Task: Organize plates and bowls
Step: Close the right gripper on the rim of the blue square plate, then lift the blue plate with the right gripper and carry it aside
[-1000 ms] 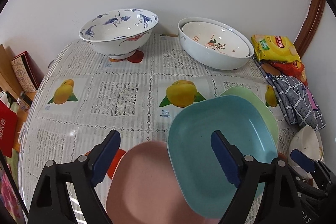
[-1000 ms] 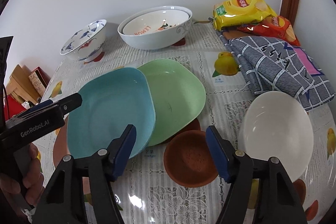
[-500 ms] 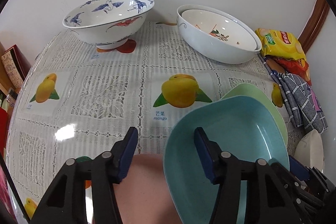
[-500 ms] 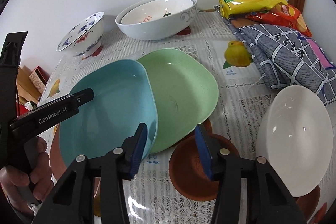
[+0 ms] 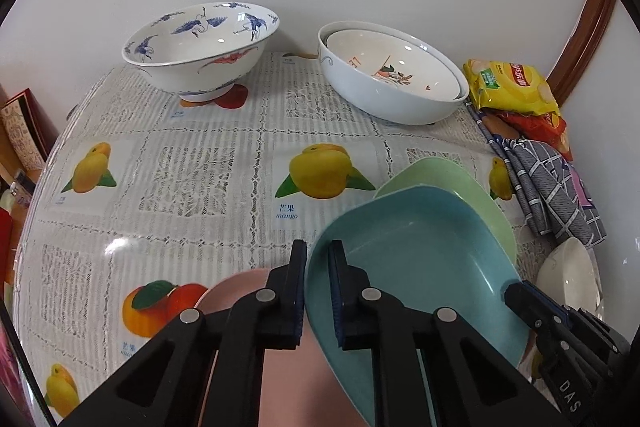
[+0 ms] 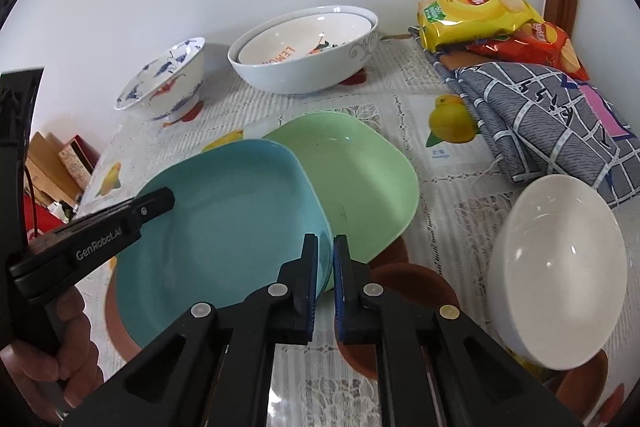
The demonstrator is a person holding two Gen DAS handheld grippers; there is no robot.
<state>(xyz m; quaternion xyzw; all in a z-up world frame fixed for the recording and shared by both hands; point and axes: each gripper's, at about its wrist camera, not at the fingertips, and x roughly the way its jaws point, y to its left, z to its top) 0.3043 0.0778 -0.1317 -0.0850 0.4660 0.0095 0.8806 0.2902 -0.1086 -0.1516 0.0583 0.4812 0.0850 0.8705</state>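
Blue plate | we had left tool and right tool both clamped on its rim | overlapping green plate | on counter

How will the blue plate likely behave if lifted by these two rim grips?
The blue plate looks like rigid matte plastic, so probably light and stiff. Left gripper and right gripper pinch opposite rims, so tipping seems unlikely, though thin edges might slip.

Snacks and cloth by the wall

We saw a yellow chip bag lying atop a red chip bag, beside a folded checked cloth
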